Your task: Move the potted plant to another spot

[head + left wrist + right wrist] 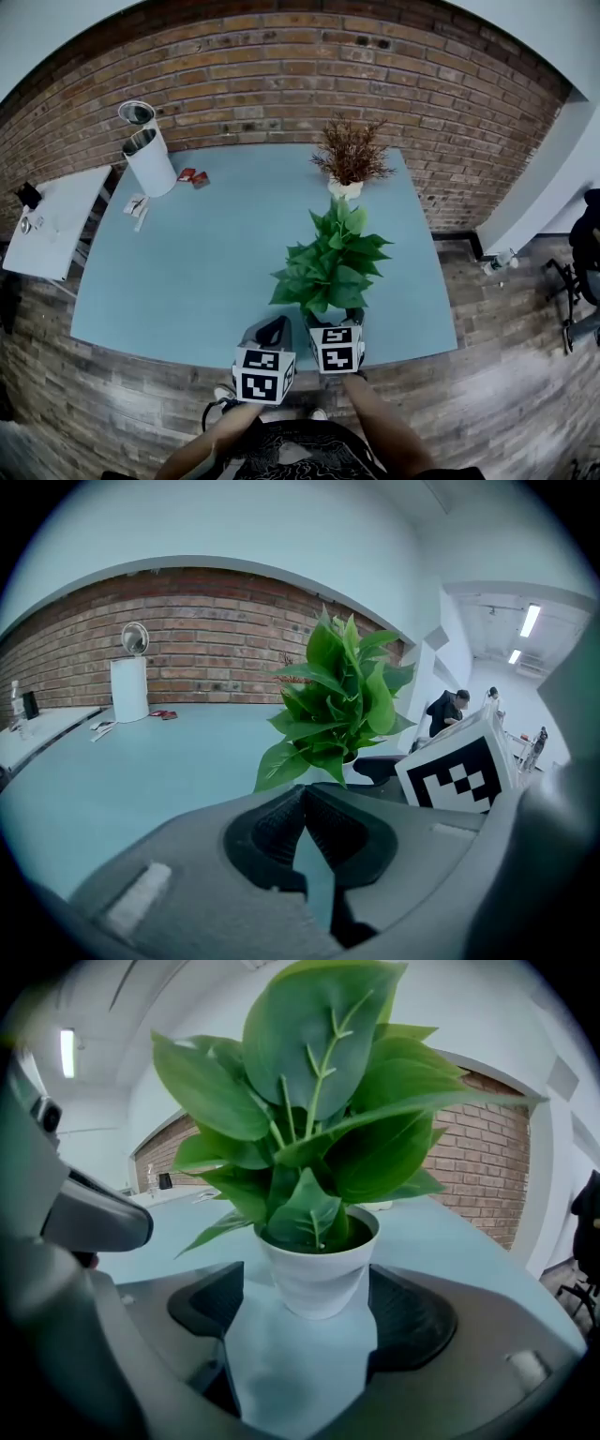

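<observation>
A green leafy potted plant (330, 262) stands near the front edge of the light blue table (187, 272). In the right gripper view its white pot (319, 1274) stands upright on the table between the jaws of my right gripper (307, 1281). Those jaws are open, with a small gap on each side of the pot. In the head view the right gripper (336, 326) sits just behind the plant, whose pot is hidden by leaves. My left gripper (274, 328) hovers beside it on the left, shut with nothing between its fingers (277, 822). The plant (342, 700) stands ahead and to its right.
A dried brown plant (352, 155) in a white pot stands at the table's far edge by the brick wall. A white cylinder with a small fan (150, 155) and small red items (192, 176) lie far left. A white side table (56, 220) is left.
</observation>
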Tool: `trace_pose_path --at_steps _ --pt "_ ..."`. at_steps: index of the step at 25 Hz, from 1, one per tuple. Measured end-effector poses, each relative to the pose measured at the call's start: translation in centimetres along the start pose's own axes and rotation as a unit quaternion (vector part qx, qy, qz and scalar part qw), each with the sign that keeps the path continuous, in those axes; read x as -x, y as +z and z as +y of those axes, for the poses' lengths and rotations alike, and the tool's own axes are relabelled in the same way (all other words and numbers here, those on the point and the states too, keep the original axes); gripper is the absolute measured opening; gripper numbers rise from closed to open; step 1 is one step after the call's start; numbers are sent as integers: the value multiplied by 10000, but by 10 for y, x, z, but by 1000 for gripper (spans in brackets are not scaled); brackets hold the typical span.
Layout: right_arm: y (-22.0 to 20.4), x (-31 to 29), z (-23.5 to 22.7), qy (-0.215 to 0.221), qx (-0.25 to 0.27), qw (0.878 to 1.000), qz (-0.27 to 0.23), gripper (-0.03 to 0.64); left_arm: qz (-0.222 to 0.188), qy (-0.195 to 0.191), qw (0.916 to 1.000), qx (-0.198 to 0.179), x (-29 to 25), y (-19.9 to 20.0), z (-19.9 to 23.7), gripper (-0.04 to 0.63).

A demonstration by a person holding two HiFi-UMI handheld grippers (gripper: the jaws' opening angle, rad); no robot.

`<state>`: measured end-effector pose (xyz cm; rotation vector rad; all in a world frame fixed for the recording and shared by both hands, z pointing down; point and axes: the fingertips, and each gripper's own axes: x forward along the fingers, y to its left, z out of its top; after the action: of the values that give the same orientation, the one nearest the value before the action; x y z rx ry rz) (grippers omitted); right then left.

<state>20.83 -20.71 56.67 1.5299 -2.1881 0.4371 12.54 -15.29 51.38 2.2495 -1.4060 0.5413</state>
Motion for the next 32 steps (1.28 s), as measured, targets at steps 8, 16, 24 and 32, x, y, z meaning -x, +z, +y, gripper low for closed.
trace_pose_path --at_steps 8,16,24,32 --pt "4 -24 -12 -276 13 9996 55 431 44 -96 9999 -5 -4 3 21 0" --pt "3 -33 -14 -439 -1 9989 146 445 58 -131 9999 56 -6 6 40 0" --pt "1 -37 -18 -729 -157 9967 311 465 56 -185 9998 34 -7 11 50 0" --pt "3 -37 -18 -772 -200 9965 258 466 37 -98 9999 110 -1 6 60 0"
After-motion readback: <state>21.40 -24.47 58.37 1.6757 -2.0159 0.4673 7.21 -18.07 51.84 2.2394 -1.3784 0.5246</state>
